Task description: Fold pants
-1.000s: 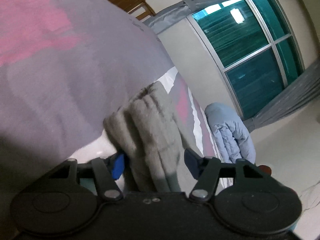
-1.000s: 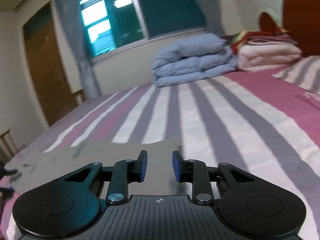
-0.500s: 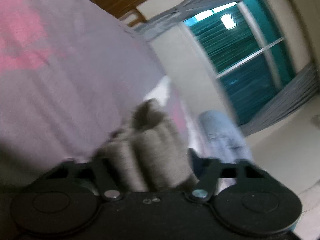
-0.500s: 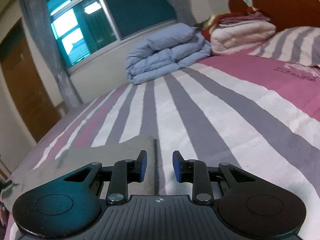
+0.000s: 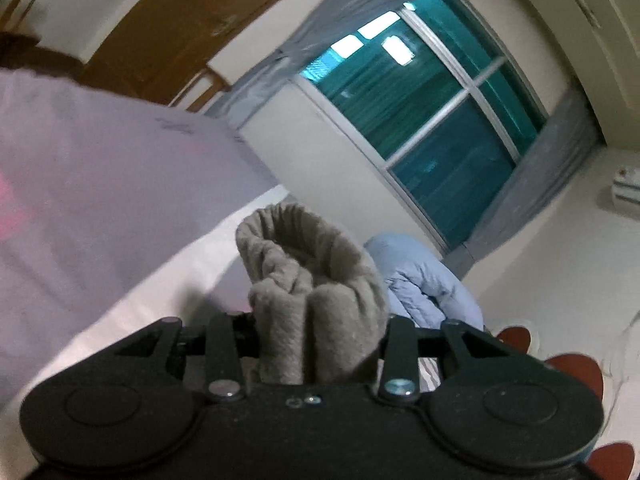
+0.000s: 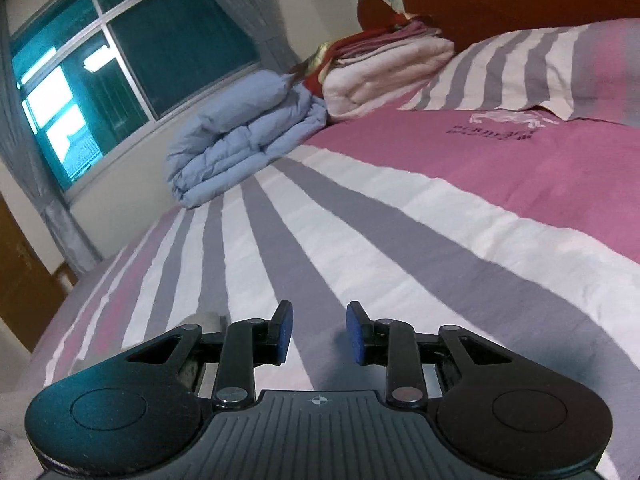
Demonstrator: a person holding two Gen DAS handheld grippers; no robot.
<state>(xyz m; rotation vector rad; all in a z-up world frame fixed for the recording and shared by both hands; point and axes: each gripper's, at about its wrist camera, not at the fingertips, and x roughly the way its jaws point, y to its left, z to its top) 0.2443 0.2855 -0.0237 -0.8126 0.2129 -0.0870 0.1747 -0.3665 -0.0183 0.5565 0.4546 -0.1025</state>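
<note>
The grey fleece pants (image 5: pixel 316 288) are bunched between the fingers of my left gripper (image 5: pixel 316 332), which is shut on them and holds them lifted above the striped bed (image 5: pixel 132 216); the cloth hides the pads. My right gripper (image 6: pixel 319 332) is open and empty, low over the bed (image 6: pixel 360 232). Only a small grey edge of the pants (image 6: pixel 206 320) shows at its left finger base.
A folded light-blue duvet (image 6: pixel 244 140) lies at the bed's far edge under the window (image 6: pixel 132 64). Folded pink blankets (image 6: pixel 384 68) and a striped pillow (image 6: pixel 532 68) sit by the wooden headboard. A wooden door (image 6: pixel 20 280) stands left.
My left gripper has closed on the pants and lifted them, tilting upward toward the window. My right gripper swung right, away from the pants, toward the pillow, staying open.
</note>
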